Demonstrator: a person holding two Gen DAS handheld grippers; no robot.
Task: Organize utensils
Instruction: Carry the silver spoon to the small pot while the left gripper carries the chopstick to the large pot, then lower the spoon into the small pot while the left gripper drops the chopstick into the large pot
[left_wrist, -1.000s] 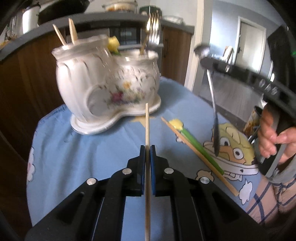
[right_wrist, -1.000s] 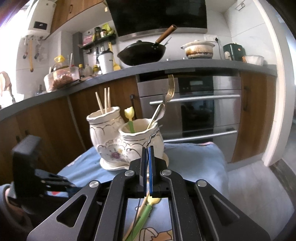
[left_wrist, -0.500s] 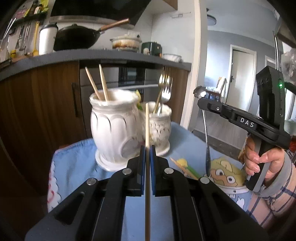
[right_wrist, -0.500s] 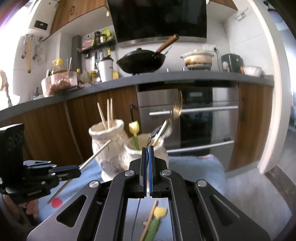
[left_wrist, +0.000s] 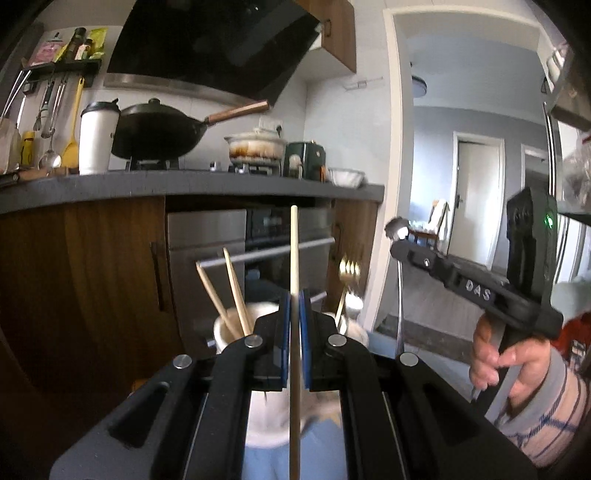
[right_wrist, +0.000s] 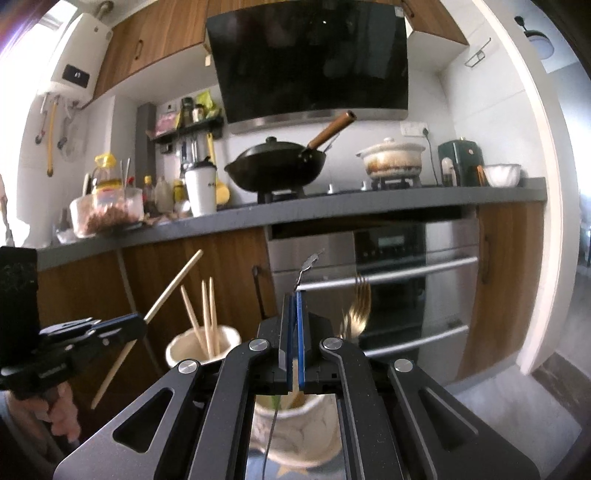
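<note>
Left gripper (left_wrist: 294, 314) pinching a wooden chopstick (left_wrist: 294, 251) upright, right gripper (right_wrist: 294, 325) pinching a metal spoon (right_wrist: 309, 263) by its handle, both near and above the white ceramic holder (right_wrist: 184, 349), chopsticks and gold fork (right_wrist: 360, 306) standing inside

A dark grey worktop (right_wrist: 332, 210) runs across the kitchen. On it stands a black wok (right_wrist: 277, 168) with a wooden handle, a stained white casserole pot (right_wrist: 393, 160) to its right, a white travel mug (right_wrist: 201, 192) to its left — and a green appliance (right_wrist: 461, 162) further right. Below sits a steel oven (right_wrist: 406, 280); above, a black hood (right_wrist: 310, 59).
</note>
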